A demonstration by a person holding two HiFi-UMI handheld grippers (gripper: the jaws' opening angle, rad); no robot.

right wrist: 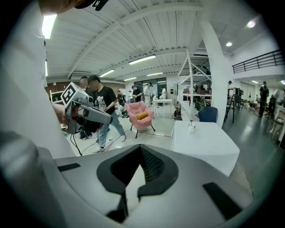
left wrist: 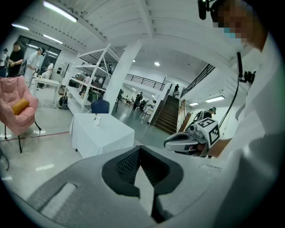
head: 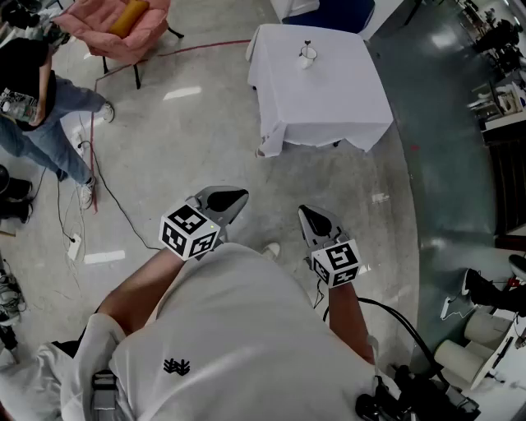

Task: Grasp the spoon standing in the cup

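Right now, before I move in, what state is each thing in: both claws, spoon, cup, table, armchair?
left claw: shut, empty, held near the body.
right claw: shut, empty, held near the body.
spoon: standing in the cup, untouched.
cup: upright on the table, far from both claws.
table: covered by a white cloth.
pink armchair: unoccupied, yellow cushion lying on it.

With both arms bent, the left gripper [head: 228, 199] and right gripper [head: 313, 219] point forward, jaws together.
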